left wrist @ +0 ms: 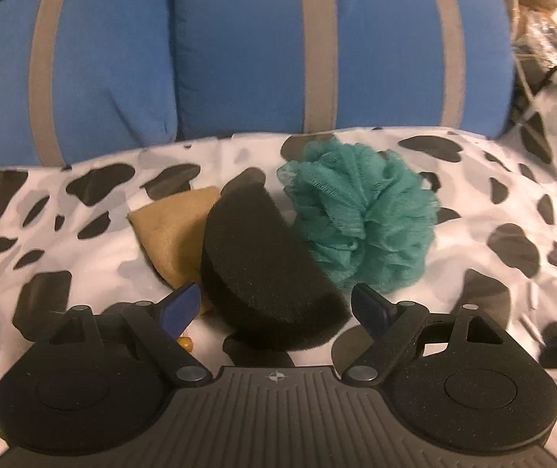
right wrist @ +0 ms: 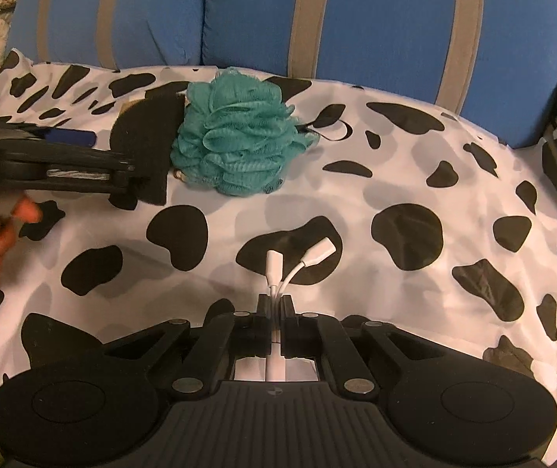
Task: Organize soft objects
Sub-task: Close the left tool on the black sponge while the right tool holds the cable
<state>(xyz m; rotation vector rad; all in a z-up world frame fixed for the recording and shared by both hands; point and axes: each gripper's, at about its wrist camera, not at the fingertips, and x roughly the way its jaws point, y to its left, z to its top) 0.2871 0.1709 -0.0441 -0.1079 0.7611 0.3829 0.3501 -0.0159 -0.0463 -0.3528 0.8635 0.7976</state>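
Now | left claw [left wrist: 276, 306] apart around black sponge [left wrist: 266, 269] | right claw [right wrist: 276, 304] clamped on white cable [right wrist: 278, 273]

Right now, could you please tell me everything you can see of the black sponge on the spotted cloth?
The black sponge is a thick half-disc of coarse, porous-looking foam, with one straight edge and one rounded side. It sits tilted on the cow-spotted cloth, leaning over a tan fabric pouch on one side and pressing against the teal mesh pouf on the other. The left gripper has it between open jaws that do not press on it.
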